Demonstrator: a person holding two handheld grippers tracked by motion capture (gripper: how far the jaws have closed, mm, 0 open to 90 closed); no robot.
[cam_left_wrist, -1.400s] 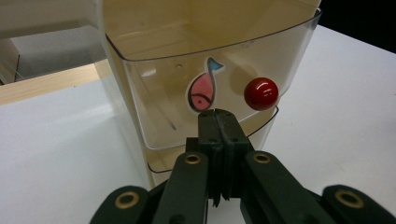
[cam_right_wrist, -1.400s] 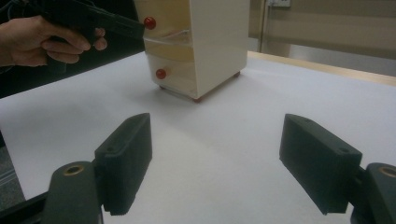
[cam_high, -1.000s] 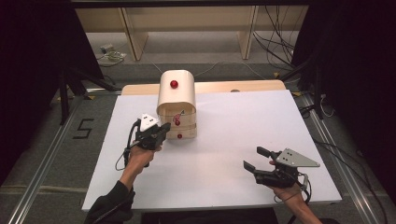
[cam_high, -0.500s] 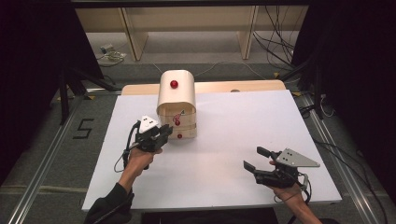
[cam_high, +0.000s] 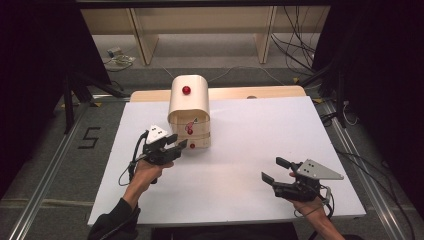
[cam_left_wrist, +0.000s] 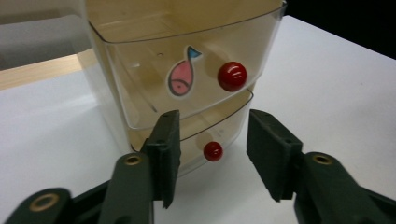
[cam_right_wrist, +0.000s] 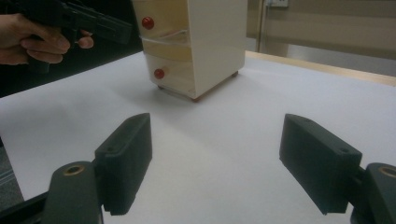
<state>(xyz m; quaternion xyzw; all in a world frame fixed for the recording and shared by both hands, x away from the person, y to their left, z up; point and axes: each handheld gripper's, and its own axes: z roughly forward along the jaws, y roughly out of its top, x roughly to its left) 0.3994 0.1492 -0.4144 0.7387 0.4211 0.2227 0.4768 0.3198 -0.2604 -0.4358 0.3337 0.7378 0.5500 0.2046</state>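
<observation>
Clear-plastic drawer unit (cam_high: 189, 112) | left gripper (cam_left_wrist: 212, 149) jaws just opening, straddling lower red knob (cam_left_wrist: 213, 151) untouched — risk: closing off-centre, slipping | right gripper (cam_high: 276, 170) open, idle

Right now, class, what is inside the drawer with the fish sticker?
Through the clear front of the fish-sticker drawer nothing shows inside. Its back part is hidden by the cabinet.

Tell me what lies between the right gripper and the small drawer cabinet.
Only bare white table lies between the right gripper and the drawer cabinet, as the high view and right gripper view show.
</observation>
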